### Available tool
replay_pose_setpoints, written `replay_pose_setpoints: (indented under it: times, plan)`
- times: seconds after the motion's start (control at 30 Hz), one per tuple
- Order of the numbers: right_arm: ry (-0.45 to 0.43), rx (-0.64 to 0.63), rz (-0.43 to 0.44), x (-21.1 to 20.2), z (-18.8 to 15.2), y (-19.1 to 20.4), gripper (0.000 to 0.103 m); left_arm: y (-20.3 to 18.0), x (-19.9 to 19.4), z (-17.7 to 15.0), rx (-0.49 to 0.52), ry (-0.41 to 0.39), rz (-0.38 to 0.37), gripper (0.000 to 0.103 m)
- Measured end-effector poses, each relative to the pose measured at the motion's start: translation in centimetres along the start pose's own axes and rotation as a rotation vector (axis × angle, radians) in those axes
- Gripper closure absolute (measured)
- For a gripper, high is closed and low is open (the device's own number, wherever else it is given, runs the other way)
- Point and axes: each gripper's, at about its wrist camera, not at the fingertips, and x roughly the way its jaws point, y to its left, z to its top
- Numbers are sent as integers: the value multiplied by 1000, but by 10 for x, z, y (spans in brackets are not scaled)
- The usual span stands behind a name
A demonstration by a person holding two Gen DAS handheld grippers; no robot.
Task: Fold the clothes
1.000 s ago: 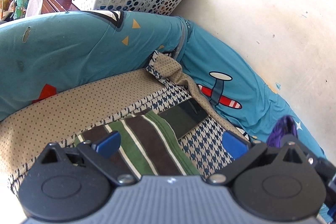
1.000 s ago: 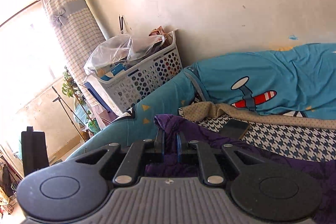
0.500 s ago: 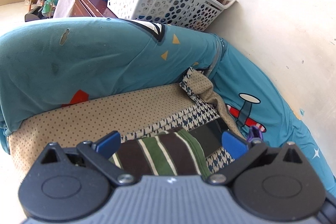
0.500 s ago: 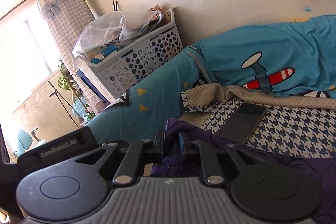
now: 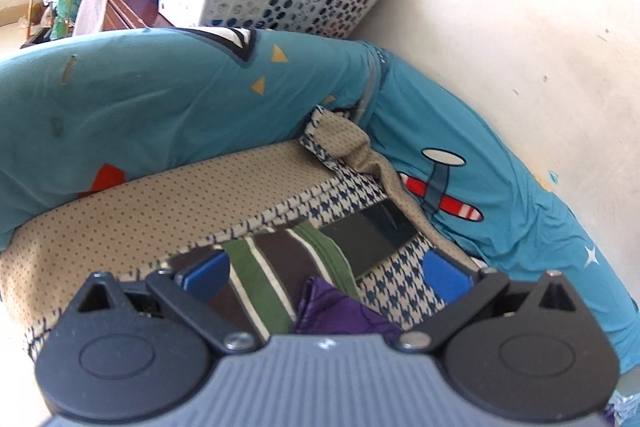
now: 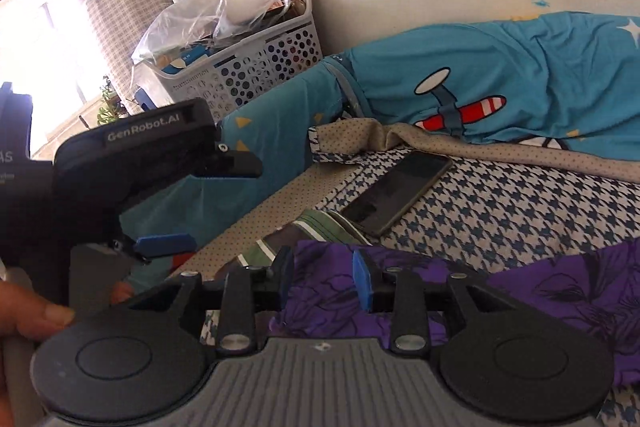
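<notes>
Your right gripper (image 6: 325, 277) jaws just been opening, purple garment (image 6: 540, 295) lying loose between pads. Left gripper (image 5: 324, 273) gaping wide, holding nothing, hovering over striped garment (image 5: 272, 267). Purple cloth looking soft, light, floppy; pinch hem edge. Phone (image 6: 396, 191) lying beyond.

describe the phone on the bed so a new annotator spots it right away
Start at the teal plane-print duvet bunched along the wall; below it lies a blue-and-white houndstooth sheet. The phone lies flat on that sheet, beside the green-and-brown striped garment. It is the only hard, glossy black slab among the fabrics.
</notes>
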Motion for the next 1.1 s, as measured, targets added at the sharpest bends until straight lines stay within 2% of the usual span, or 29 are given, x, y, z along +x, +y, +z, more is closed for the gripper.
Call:
replay_pose_setpoints:
  times: [0.47,1.1]
  plan:
    - [11,58,-144,-80,-31,-69,70,-101,10,-56,256,101,-128,0]
    - [-23,147,-336,-214,-65,-166,68,-218,11,-162,491,273,-301,0]
